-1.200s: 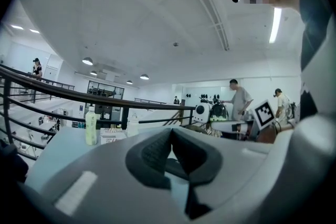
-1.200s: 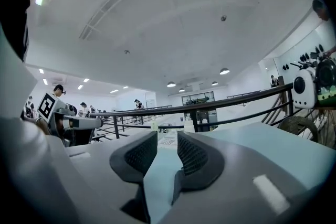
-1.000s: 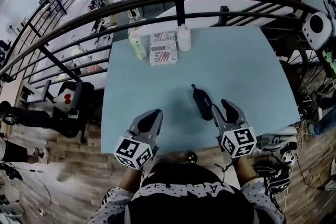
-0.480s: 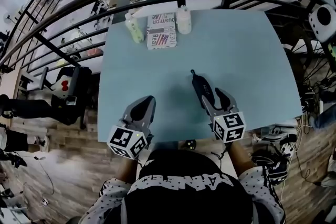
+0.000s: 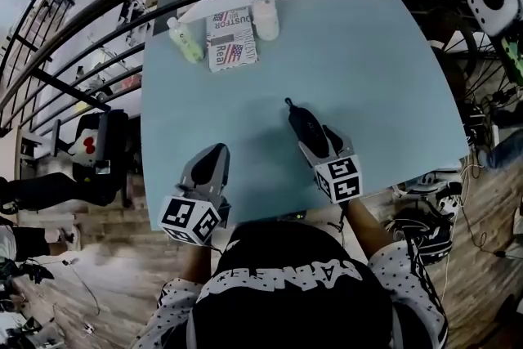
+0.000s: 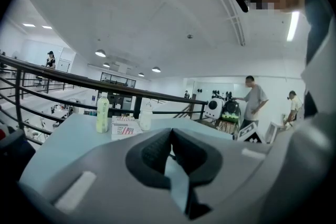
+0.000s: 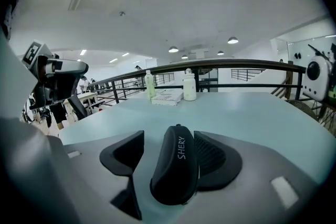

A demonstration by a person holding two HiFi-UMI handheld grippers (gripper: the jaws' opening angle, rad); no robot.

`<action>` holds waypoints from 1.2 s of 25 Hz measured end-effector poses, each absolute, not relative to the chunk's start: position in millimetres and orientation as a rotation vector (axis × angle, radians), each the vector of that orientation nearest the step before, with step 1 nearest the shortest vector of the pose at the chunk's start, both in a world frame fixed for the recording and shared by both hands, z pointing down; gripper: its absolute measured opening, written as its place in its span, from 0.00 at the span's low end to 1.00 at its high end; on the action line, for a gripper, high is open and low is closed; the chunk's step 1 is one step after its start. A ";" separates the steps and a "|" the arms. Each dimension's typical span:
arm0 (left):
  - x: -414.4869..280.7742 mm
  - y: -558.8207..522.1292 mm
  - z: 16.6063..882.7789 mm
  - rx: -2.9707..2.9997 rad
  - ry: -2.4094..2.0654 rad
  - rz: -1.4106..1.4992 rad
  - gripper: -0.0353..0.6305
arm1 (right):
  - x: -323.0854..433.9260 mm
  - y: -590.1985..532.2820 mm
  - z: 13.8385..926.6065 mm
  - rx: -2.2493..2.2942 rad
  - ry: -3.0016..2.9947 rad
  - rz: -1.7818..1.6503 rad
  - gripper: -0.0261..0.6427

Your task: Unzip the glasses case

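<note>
Where one case [image 5: 301, 123] lies, two claws [image 5: 212, 153] [image 5: 317, 140], two bottles [image 5: 185, 41] [image 5: 265, 16]

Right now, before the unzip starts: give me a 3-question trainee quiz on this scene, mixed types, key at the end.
1. True or false: the left gripper is shut on the glasses case.
2. What lies between the jaws of the right gripper? A nothing; B the glasses case; C a pen.
3. On the table, what stands between the green bottle and the white bottle?
Key: 1 false, it is shut on nothing, apart from the case. 2 B; those jaws have just been opening, with the case between them, unclamped. 3 the printed box.
</note>
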State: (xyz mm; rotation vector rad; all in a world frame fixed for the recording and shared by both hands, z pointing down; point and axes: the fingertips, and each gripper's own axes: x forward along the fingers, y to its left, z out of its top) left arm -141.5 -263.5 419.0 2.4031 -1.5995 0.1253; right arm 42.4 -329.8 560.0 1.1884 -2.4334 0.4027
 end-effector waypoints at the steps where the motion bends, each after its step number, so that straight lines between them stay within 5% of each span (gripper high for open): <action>1: -142.7 -267.2 420.1 2.400 -1.593 0.124 0.05 | 42.2 -331.8 565.5 1.188 -2.416 0.406 0.49; 18: -167.0 -296.5 431.0 2.374 -1.575 0.129 0.05 | 39.4 -352.8 634.7 1.187 -2.214 0.471 0.62; 30: -179.3 -291.0 431.6 2.349 -1.593 0.135 0.05 | 37.8 -354.1 637.5 1.196 -2.198 0.507 0.58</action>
